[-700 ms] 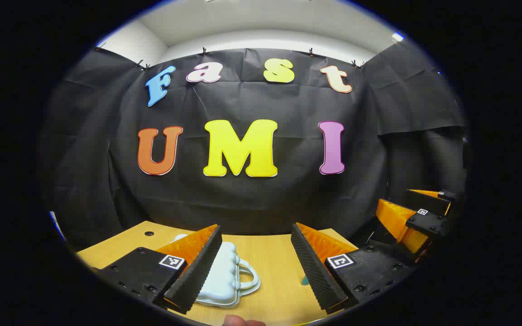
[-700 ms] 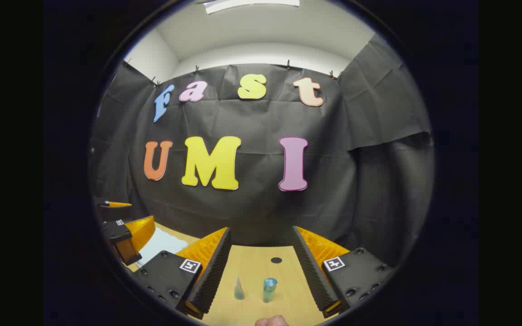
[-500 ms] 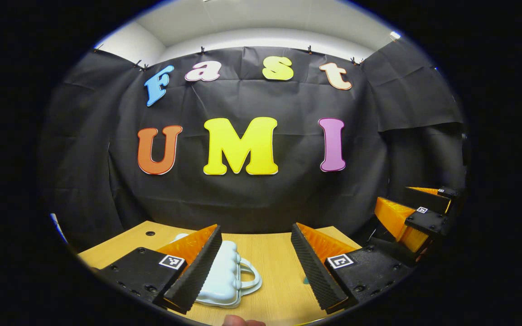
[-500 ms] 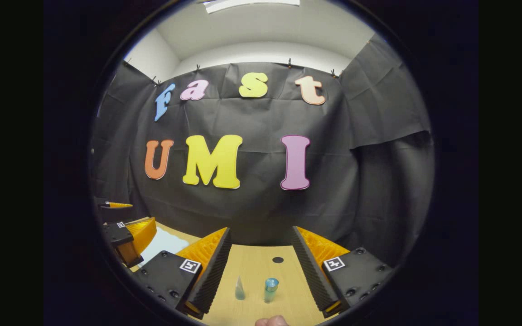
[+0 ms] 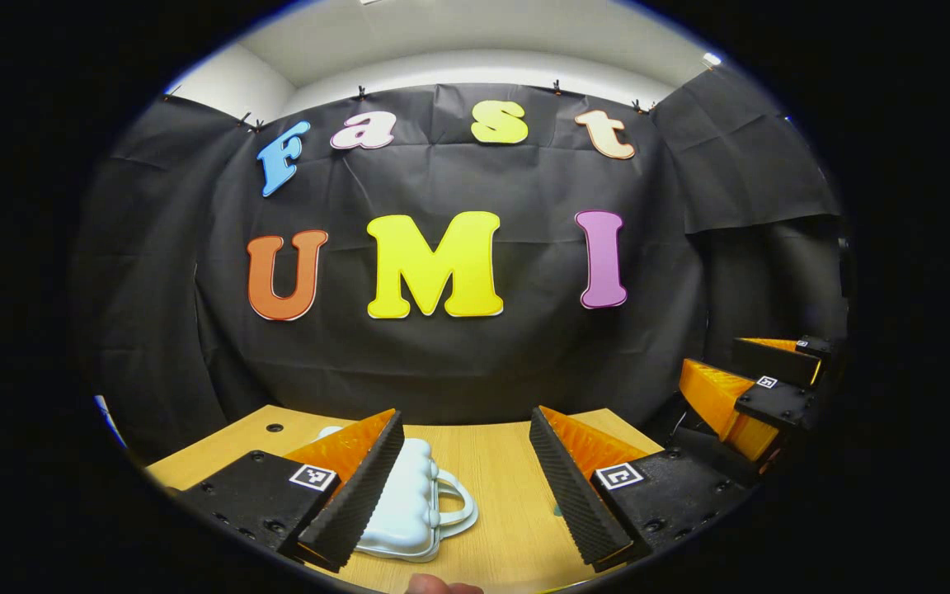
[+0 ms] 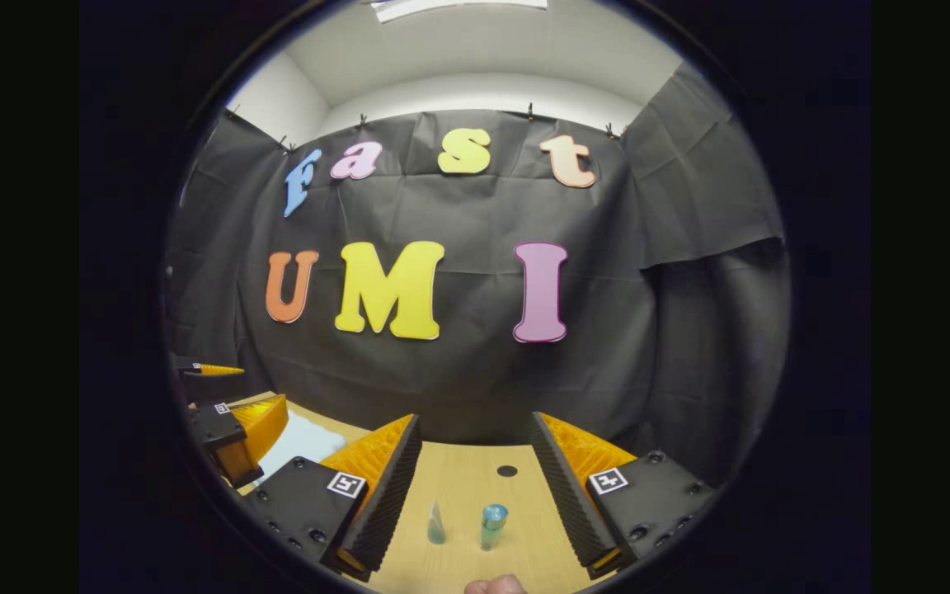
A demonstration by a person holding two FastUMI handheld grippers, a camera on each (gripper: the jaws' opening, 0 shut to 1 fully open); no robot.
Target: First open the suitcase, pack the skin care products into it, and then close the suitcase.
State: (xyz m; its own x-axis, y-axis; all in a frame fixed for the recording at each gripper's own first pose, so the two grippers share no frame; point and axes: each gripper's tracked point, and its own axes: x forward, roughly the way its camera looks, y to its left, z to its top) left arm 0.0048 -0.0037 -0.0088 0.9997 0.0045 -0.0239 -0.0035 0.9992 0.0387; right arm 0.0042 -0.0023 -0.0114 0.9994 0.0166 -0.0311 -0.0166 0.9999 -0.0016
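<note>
A small pale blue suitcase (image 5: pixel 411 507) with a loop handle lies closed on the wooden table (image 5: pixel 496 462), partly behind the left finger of my left gripper (image 5: pixel 463 495), which hangs open above the table. In the right gripper view, two skin care items stand on the table between the fingers of my open right gripper (image 6: pixel 469 495): a small clear cone-shaped bottle (image 6: pixel 436 525) and a teal-capped bottle (image 6: pixel 491 526). The suitcase (image 6: pixel 298 441) shows pale at the left there, beside the left gripper (image 6: pixel 232 417). The right gripper (image 5: pixel 759 384) appears at the right edge of the left gripper view.
Black cloth walls close the booth behind the table and at both sides. A small dark hole (image 6: pixel 507 471) sits in the tabletop beyond the bottles, another hole (image 5: pixel 275 428) at the far left. A fingertip (image 5: pixel 434 585) shows at the bottom edge.
Both views have tilted down very slightly, so the wall sits a little higher in frame. The suitcase and bottles have not moved, and both grippers stay open.
</note>
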